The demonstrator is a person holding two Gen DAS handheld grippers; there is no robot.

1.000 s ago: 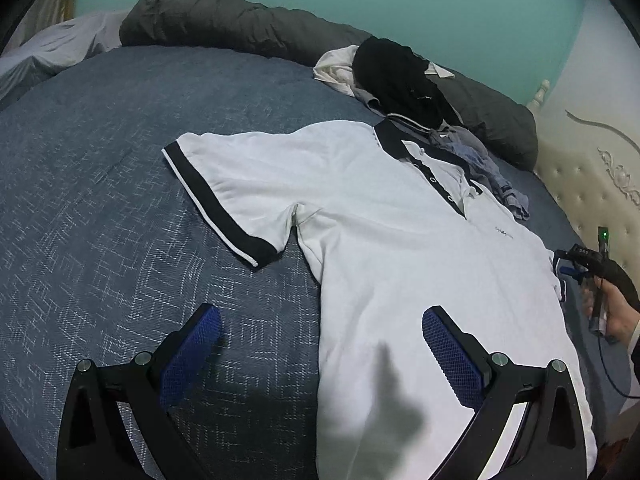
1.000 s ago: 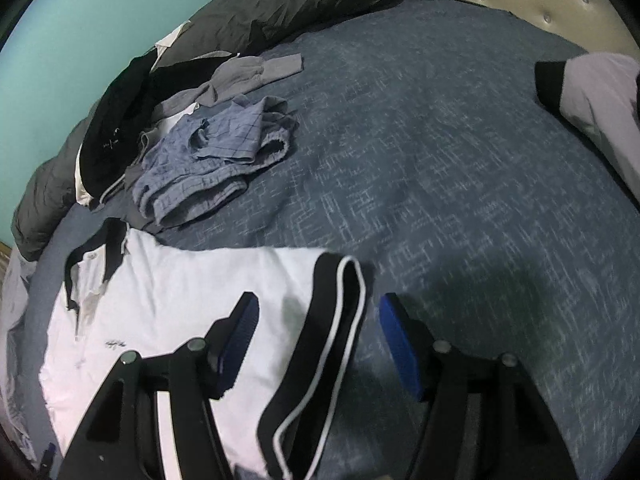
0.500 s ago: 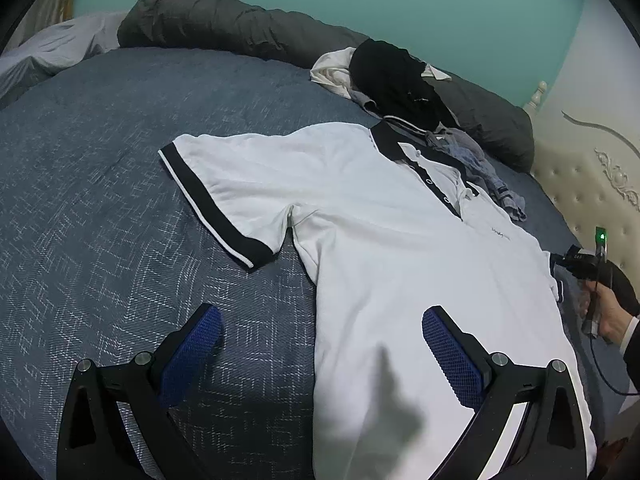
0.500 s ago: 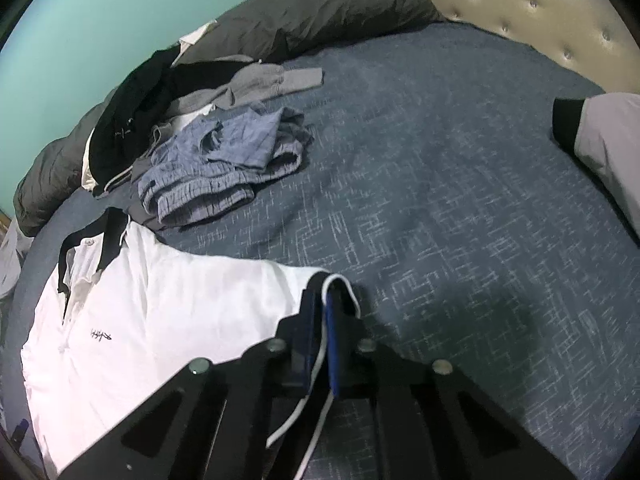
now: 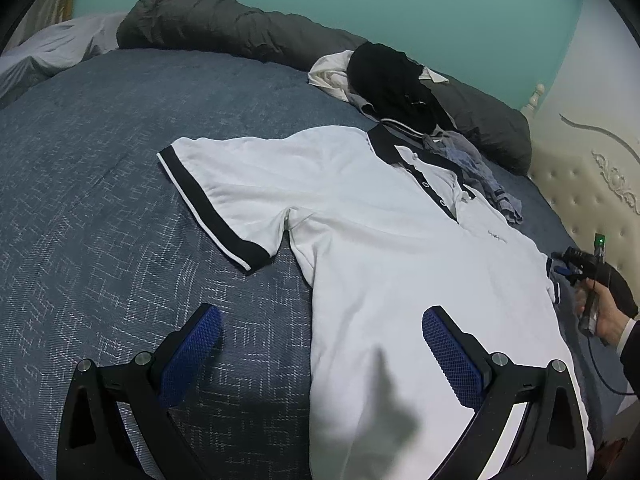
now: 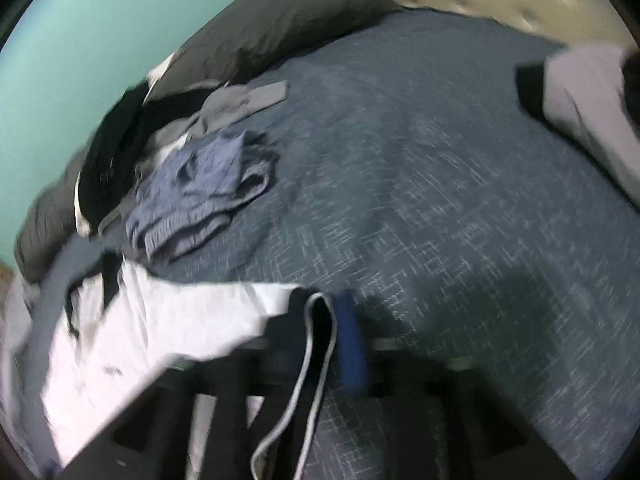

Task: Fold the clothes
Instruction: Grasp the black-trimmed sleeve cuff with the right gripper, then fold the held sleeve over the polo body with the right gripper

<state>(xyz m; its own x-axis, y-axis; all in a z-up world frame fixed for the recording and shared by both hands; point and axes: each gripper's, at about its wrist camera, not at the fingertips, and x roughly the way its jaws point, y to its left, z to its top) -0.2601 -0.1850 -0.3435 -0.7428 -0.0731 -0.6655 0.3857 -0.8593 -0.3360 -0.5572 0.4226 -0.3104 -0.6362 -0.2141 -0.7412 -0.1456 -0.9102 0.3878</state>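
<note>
A: Left wrist view. White polo shirt [image 5: 400, 248] lies flat, face up, on the blue bedspread [image 5: 100, 240], collar toward the headboard edge, hem toward the camera. Long axis runs from the near edge up toward the pile of clothes [image 5: 392, 84] by the grey duvet [image 5: 240, 28].

B: Left gripper [image 5: 320, 344]?

A: Jaws wide apart, nothing between them. It hovers over the shirt's side seam: one pad above bare bedspread, the other above the white body. One black-trimmed sleeve [image 5: 216, 204] spreads out ahead of it, toward the bed's far side edge.

B: Right wrist view?

A: Blurred. Right gripper [image 6: 320, 344] sits at the other sleeve's black cuff [image 6: 308, 360], on the opposite side edge of the shirt. Jaws are opening; the cuff with its white piping lies between them, draped over one finger. Whether a pad presses it, too smeared to say. Blue checked shorts [image 6: 200, 196] lie well beyond.

B: Which hand leads?

A: My reading: the right, already at its sleeve. The fold would carry that cuff inward across the long axis. The left is nearer the other sleeve and the seam.
</note>
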